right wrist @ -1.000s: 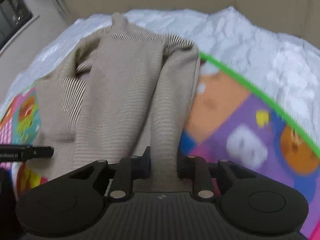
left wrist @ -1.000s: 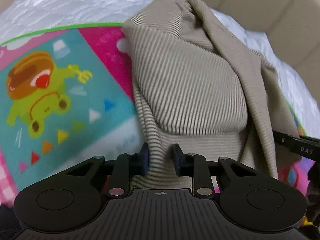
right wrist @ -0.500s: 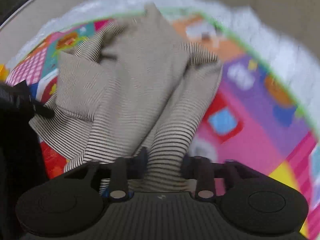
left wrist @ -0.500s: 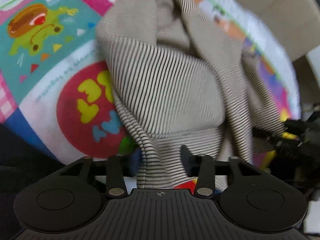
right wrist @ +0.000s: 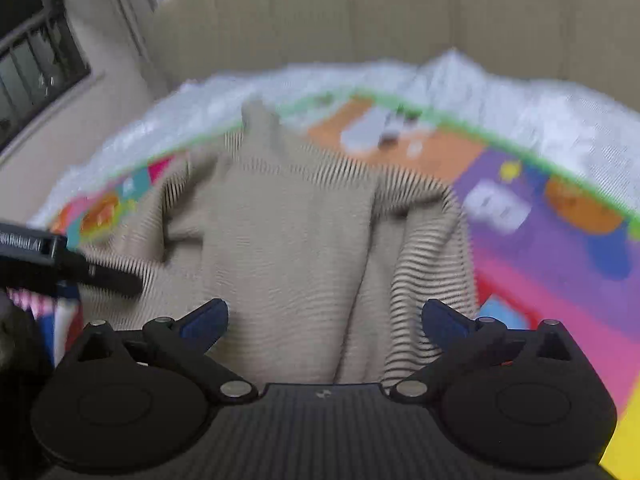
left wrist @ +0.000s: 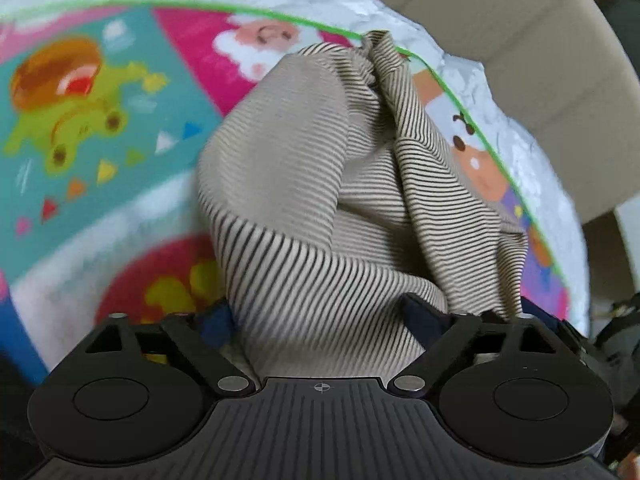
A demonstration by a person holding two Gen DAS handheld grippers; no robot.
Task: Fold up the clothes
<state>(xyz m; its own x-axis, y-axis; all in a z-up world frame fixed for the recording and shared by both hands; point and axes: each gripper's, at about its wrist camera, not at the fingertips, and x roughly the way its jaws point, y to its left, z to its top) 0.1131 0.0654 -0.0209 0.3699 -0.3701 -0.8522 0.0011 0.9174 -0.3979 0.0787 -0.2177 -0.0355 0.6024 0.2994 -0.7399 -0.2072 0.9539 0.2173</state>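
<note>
While striped garment (left wrist: 320, 216) is lying bunched on cartoon play mat (left wrist: 120, 128), left tongs (left wrist: 320, 316) and right tongs (right wrist: 325, 316) are both standing spread, cloth between, unpinched; release step; next: regrasping edge for fold.

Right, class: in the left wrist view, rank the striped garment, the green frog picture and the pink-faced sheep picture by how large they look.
1. striped garment, by far the largest, though nearest the camera.
2. green frog picture on the play mat.
3. pink-faced sheep picture, smallest, but it lies farther off, so its true size against the frog is unsure.
</note>
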